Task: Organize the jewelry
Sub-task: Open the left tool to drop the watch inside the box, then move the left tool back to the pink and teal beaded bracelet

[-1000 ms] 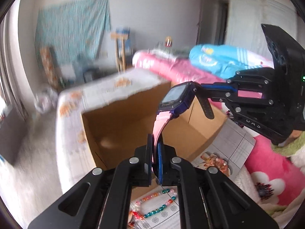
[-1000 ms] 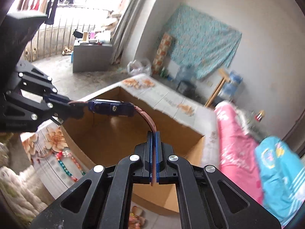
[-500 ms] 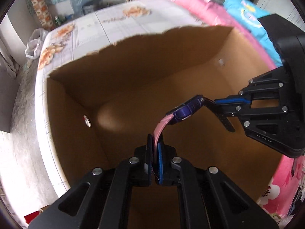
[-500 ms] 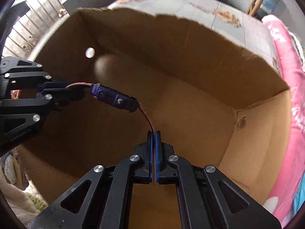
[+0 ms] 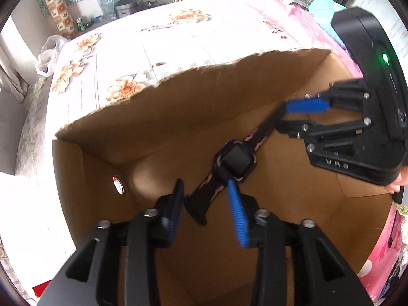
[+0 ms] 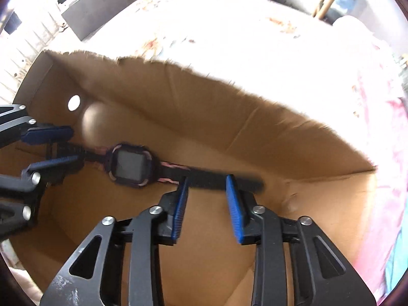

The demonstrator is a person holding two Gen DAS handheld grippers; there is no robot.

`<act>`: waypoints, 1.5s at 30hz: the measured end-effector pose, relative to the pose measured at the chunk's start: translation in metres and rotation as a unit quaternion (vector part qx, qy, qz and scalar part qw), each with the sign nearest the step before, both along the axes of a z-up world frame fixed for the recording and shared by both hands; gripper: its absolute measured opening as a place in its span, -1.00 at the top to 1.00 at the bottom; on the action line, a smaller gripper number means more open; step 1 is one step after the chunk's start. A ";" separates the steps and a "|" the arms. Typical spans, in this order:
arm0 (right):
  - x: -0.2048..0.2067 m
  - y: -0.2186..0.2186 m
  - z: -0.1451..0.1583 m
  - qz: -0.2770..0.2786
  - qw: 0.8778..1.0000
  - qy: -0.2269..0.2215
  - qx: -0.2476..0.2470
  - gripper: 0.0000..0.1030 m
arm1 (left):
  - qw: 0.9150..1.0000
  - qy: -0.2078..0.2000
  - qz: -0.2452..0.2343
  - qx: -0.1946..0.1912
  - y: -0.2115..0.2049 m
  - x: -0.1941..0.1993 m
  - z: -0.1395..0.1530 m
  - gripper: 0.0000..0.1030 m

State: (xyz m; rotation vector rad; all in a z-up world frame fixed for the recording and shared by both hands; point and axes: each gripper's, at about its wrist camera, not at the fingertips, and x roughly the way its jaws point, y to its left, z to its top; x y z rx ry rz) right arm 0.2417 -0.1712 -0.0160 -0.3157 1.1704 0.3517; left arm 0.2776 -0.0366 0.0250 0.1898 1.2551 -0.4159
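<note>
A watch [image 5: 236,162] with a dark square face and pink-and-black straps lies stretched out inside an open cardboard box [image 5: 178,117]. My left gripper [image 5: 205,188] points down into the box. Its jaws are opening, and one strap end sits loose between the blue pads without touching them. In the right wrist view the watch [image 6: 127,164] lies across the box [image 6: 255,132] floor. My right gripper [image 6: 207,181] is opening too, and the other strap end, blurred, passes between its pads. Each gripper shows in the other's view: the right [image 5: 290,116], the left [image 6: 58,148].
The box stands on a bed with a white flowered sheet [image 5: 153,51]. Its far rim is torn, and a round hole [image 5: 118,186] pierces its left wall. A pink blanket [image 5: 382,267] lies to the right. A person's fingers [image 5: 397,178] grip the right tool.
Both grippers went down into the box holding the watch by its straps, then opened. The watch dropped from hanging between them to lying flat, face up.
</note>
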 end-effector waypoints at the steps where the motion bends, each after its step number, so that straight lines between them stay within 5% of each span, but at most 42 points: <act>1: -0.003 -0.001 0.002 -0.002 1.000 -0.006 0.001 0.30 | 1.000 -0.006 0.000 -0.002 0.000 -0.002 0.002 0.09; 10: -0.018 -0.030 0.017 -0.032 0.998 -0.042 0.046 0.29 | 0.996 -0.074 0.018 -0.037 0.016 -0.026 0.033 -0.38; 14: -0.046 -0.044 0.047 -0.040 0.992 -0.076 0.088 0.25 | 0.992 -0.107 0.031 -0.065 0.033 -0.035 0.061 -0.51; 19: -0.086 -0.060 0.085 -0.049 0.979 -0.121 0.155 0.07 | 0.981 -0.161 0.045 -0.102 0.062 -0.084 0.104 -0.69; 25: -0.152 -0.079 0.098 -0.052 0.960 -0.168 0.217 -0.10 | 0.967 -0.211 0.072 -0.123 0.097 -0.146 0.118 -0.89; 33: -0.221 -0.079 0.069 -0.077 0.944 -0.165 0.274 -0.20 | 0.975 -0.167 0.119 -0.088 0.112 -0.206 0.057 -0.89; 37: -0.244 -0.060 0.040 -0.096 0.950 -0.158 0.251 -0.37 | 0.981 -0.127 0.140 -0.052 0.108 -0.214 0.008 -0.89; 39: -0.251 -0.051 0.027 -0.104 0.953 -0.158 0.237 -0.62 | 0.982 -0.110 0.152 -0.035 0.106 -0.216 -0.014 -0.89; 45: -0.259 -0.013 -0.002 -0.134 0.963 -0.183 0.145 -0.84 | 0.986 -0.080 0.143 0.006 0.092 -0.213 -0.054 -0.89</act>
